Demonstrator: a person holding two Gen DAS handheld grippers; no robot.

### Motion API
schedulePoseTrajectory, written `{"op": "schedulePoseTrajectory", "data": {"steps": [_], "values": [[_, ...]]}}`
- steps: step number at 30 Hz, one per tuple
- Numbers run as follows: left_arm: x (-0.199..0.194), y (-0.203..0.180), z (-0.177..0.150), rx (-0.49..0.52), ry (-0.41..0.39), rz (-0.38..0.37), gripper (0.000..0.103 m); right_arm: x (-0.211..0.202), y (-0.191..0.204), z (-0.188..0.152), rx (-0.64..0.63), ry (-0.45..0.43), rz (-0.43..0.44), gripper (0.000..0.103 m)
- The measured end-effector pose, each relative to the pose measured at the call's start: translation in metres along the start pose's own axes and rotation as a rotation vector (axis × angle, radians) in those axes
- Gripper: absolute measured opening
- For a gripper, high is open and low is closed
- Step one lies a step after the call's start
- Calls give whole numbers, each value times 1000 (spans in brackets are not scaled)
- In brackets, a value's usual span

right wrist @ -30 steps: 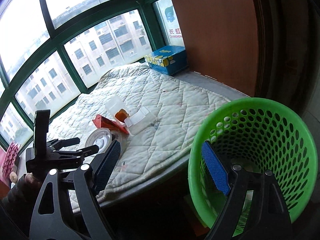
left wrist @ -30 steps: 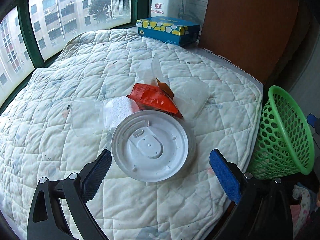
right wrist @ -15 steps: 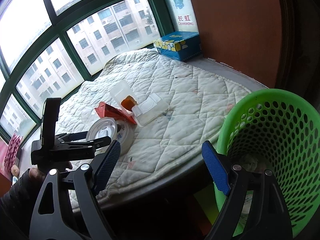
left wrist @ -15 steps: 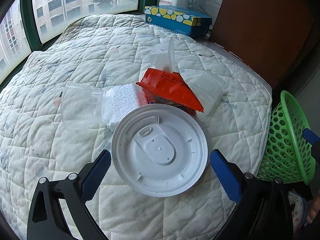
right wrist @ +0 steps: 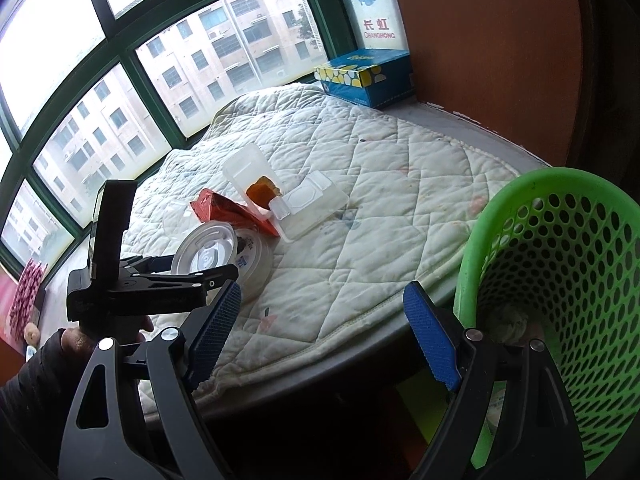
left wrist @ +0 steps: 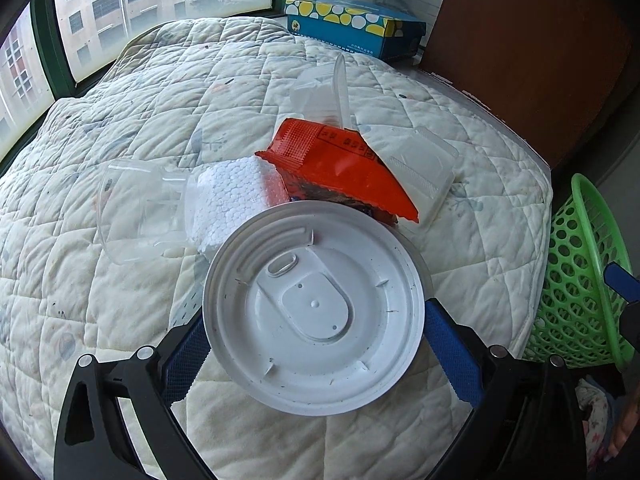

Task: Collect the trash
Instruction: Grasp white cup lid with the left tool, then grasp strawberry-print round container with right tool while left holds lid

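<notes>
A round container with a white lid [left wrist: 316,308] lies on the quilted pad, also in the right wrist view [right wrist: 208,254]. My left gripper [left wrist: 320,344] is open, its blue pads on either side of the container, touching or nearly so. Behind it lie an orange wrapper [left wrist: 340,168], a white foam piece [left wrist: 232,200], a clear cup [left wrist: 136,208] and clear plastic boxes [left wrist: 424,172]. My right gripper [right wrist: 320,340] is open and empty, beside the green basket [right wrist: 560,280], below the pad's edge.
A blue tissue box [left wrist: 356,26] stands at the back by the window. A brown wooden panel [left wrist: 532,48] rises on the right. The green basket [left wrist: 580,280] stands off the pad's right edge. The quilted pad [right wrist: 400,184] covers the ledge.
My left gripper has moved forward and now has its pads on both sides of the lidded container. My right gripper has shifted slightly left beside the basket.
</notes>
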State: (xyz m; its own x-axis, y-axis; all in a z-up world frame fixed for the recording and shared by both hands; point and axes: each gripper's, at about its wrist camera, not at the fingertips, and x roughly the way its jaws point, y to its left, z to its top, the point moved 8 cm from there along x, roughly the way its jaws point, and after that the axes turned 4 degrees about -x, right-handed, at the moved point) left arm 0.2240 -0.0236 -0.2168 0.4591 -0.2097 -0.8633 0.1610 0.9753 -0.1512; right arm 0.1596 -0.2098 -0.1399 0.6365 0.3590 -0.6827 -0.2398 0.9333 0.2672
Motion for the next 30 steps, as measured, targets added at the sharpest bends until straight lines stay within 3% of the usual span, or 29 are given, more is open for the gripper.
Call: {"op": "schedulePoseTrajectory", "data": {"steps": [4, 15, 30], "values": [[-3, 2, 1, -10, -16, -11, 90, 0, 0, 0, -1, 2, -1, 83], [-45, 36, -1, -79, -89, 14, 89, 18, 21, -1, -67, 34, 20, 83], [-101, 109, -4, -209, -172, 74, 89, 101, 96, -5, -241, 144, 105, 83]]}}
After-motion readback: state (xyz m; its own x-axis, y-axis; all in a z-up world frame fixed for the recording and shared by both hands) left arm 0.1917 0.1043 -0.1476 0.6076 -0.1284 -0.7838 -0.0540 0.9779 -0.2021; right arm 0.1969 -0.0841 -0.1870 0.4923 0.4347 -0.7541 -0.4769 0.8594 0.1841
